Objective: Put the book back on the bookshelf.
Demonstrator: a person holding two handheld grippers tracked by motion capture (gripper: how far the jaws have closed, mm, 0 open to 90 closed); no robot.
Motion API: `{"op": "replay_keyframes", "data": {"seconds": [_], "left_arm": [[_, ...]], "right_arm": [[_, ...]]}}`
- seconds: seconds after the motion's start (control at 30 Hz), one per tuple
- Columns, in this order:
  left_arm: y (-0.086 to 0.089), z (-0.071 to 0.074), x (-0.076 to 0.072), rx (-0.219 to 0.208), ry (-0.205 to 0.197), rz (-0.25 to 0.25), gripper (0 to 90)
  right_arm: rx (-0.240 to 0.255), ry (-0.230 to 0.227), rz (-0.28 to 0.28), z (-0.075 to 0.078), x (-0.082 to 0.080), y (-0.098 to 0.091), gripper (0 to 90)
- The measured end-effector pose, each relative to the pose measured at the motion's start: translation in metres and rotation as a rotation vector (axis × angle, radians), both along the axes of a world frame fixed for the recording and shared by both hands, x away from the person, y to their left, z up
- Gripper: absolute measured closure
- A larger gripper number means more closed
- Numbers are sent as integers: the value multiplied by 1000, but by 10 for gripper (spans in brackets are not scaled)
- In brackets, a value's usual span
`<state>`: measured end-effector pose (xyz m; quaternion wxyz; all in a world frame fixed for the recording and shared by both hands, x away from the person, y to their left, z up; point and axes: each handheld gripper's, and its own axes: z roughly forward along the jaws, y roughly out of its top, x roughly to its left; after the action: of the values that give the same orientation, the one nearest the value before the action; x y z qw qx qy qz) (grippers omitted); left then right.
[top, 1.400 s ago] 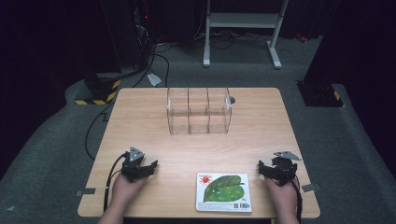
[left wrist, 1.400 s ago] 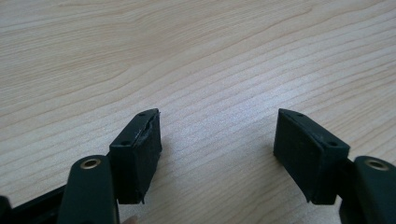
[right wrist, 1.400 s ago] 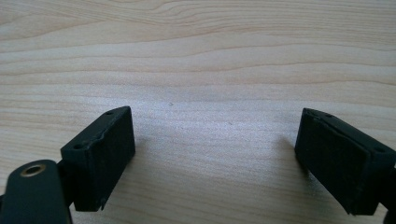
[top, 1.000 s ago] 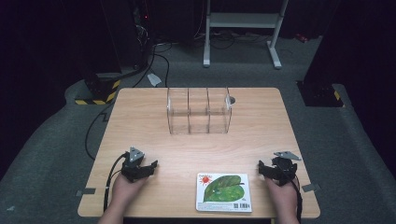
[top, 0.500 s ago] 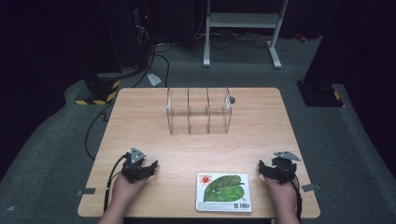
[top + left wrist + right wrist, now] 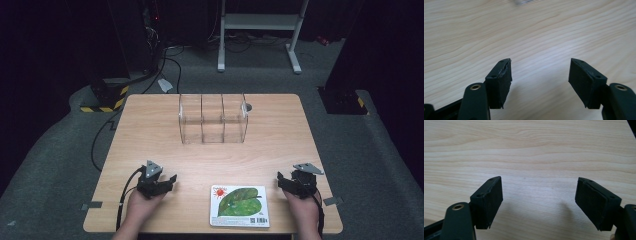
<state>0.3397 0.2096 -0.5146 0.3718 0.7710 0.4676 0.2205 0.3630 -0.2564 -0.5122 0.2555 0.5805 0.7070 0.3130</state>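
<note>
Since the earlier frame we see the left gripper (image 6: pixel 167 181) shifted slightly toward centre, its jaws narrowing. Both it and the right gripper (image 6: pixel 286 181) remain spread, nothing between; book (image 6: pixel 239 205) lower centre.

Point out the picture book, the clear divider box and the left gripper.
picture book (image 6: pixel 240 205): high view, on the green leaf cover.
clear divider box (image 6: pixel 212 134): high view, on its middle compartment's front wall.
left gripper (image 6: pixel 169 182): high view, between its fingertips.

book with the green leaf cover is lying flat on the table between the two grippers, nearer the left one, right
Not quite. The book does lie flat on the table between the two grippers, but it sits nearer the right gripper than the left gripper. The high view shows this.
</note>
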Motion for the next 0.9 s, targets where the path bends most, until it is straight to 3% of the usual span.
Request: {"op": "replay_keyframes", "data": {"seconds": [0.03,0.2,0.37,0.43,0.57,0.9], "left_arm": [[-10,2,-4,-3,-3,-35,350],[-33,5,-10,-10,-10,-107,352],[-44,6,-12,-14,-12,-137,348],[-52,8,-14,-35,-4,-165,347],[-63,11,-17,-31,-20,-197,346],[-91,11,-23,-55,-19,-257,331]], "right_arm": [[20,-3,18,3,-4,2,236],[67,-25,42,9,-14,9,247],[72,-34,63,11,-22,14,246],[83,-29,78,11,-25,18,245],[88,-32,81,10,-29,24,243],[87,-34,157,14,-45,46,245]]}}
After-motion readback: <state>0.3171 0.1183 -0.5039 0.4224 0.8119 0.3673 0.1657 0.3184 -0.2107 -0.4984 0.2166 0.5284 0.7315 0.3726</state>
